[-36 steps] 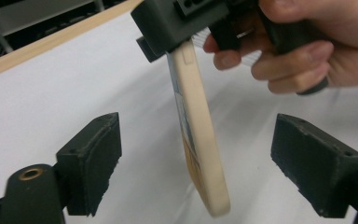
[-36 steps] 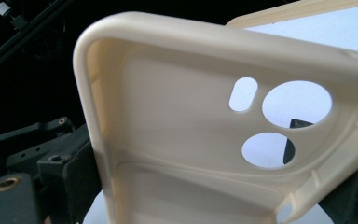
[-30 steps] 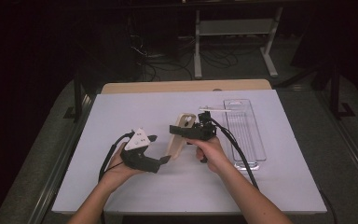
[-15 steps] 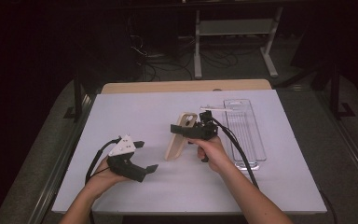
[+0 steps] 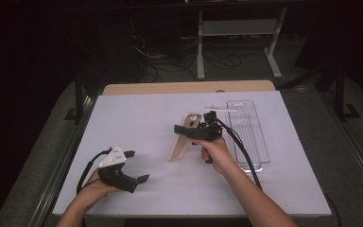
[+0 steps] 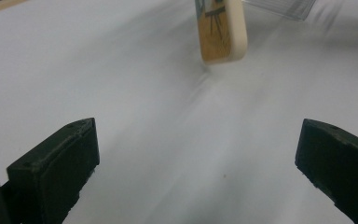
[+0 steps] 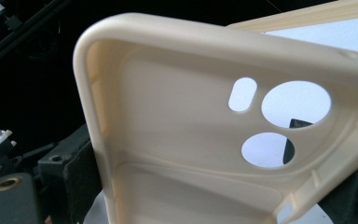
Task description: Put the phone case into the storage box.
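Phone case (image 5: 185, 137), cream-coloured with three camera cut-outs, sits at the centre of the high view, clamped between the jaws of the right gripper (image 5: 183, 130) and tilted on the white table (image 5: 142, 113). Left gripper (image 5: 137, 166), at lower left, has its jaws spread wide and holds nothing. One case, two grippers, and one clear plastic tray (image 5: 248, 130) right of centre. The left gripper view is blurred, with the case (image 6: 220, 29) cut off at its top edge.

Brightly lit white table (image 5: 146, 113), dark surroundings, motion blur in left gripper view, soft shadows
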`<state>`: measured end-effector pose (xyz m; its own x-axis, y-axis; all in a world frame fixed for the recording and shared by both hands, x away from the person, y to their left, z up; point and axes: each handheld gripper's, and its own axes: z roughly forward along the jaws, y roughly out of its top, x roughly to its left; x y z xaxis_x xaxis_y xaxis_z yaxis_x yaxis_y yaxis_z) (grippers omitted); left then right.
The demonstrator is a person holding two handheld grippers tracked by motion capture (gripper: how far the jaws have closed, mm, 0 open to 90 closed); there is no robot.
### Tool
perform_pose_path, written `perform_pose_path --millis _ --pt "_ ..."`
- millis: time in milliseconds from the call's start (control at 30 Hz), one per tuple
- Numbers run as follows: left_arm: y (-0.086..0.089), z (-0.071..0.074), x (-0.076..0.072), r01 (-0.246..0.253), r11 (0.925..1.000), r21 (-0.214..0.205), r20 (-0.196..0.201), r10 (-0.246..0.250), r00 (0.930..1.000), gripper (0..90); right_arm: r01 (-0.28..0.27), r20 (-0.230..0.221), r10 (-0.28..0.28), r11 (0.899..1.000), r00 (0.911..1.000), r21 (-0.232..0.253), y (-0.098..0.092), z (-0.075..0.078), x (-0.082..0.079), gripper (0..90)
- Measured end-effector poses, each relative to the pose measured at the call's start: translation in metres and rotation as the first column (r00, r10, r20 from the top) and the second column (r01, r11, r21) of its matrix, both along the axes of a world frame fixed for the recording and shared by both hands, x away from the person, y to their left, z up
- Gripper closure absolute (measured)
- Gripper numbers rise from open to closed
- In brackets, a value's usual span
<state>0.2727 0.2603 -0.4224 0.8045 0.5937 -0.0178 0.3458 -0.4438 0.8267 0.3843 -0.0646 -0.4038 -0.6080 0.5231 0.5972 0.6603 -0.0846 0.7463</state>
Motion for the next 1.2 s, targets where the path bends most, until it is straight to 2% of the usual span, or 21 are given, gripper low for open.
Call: perform_pose_path --millis 100,233,333,567,700,733,800,1033,1133,1167,1200 --pt "0.005 -0.003 0.000 -0.013 0.9999 -0.004 -0.010 0.013 0.9999 0.0 0.002 -0.004 -0.002 1.000 1.0000 -0.002 -0.001 0.000 0.000 8.2" --pt "0.006 -0.001 0.001 -0.022 0.9998 -0.003 -0.001 0.022 0.9998 0.0 0.005 0.000 -0.005 1.000 1.0000 -0.006 -0.001 0.002 0.000 8.2" --pt "0.008 -0.001 0.002 -0.021 0.9998 0.006 0.014 0.020 0.9997 0.0 0.011 -0.016 -0.011 1.000 0.9998 -0.012 -0.003 0.004 0.001 8.3" --pt "0.005 -0.002 0.001 -0.011 0.9999 0.008 -0.005 0.011 0.9999 0.0 0.036 -0.006 -0.036 0.999 0.9993 -0.014 -0.013 0.016 0.006 8.4" --pt "0.005 -0.001 0.001 -0.005 0.9999 0.009 0.008 0.005 1.0000 0.0 0.050 -0.004 -0.051 0.999 0.9987 -0.020 -0.019 0.021 0.009 8.4" --pt "0.006 0.000 0.000 -0.006 0.9998 0.021 0.002 0.006 1.0000 0.0 0.055 -0.002 -0.055 0.998 0.9985 -0.018 -0.021 0.022 0.010 8.4" --pt "0.005 -0.001 0.000 -0.011 0.9999 0.007 0.006 0.011 0.9999 0.0 0.062 0.003 -0.061 0.998 0.9981 -0.018 -0.024 0.026 0.012 8.4" --pt "0.007 0.000 0.001 -0.013 0.9999 0.010 0.002 0.013 0.9999 0.0 0.089 0.020 -0.088 0.996 0.9959 -0.023 -0.036 0.042 0.019 8.5" --pt "0.007 0.001 0.002 -0.007 0.9996 0.026 0.007 0.007 1.0000 0.0 0.099 0.030 -0.098 0.995 0.9947 -0.028 -0.040 0.048 0.021 8.5" --pt "0.007 0.000 0.002 -0.008 0.9999 0.011 0.015 0.008 0.9999 0.0 0.103 0.028 -0.102 0.994 0.9944 -0.027 -0.041 0.050 0.022 8.5" --pt "0.006 0.001 0.002 -0.010 0.9998 0.014 0.009 0.010 0.9999 0.0 0.105 0.027 -0.104 0.994 0.9942 -0.033 -0.043 0.051 0.022 8.5"
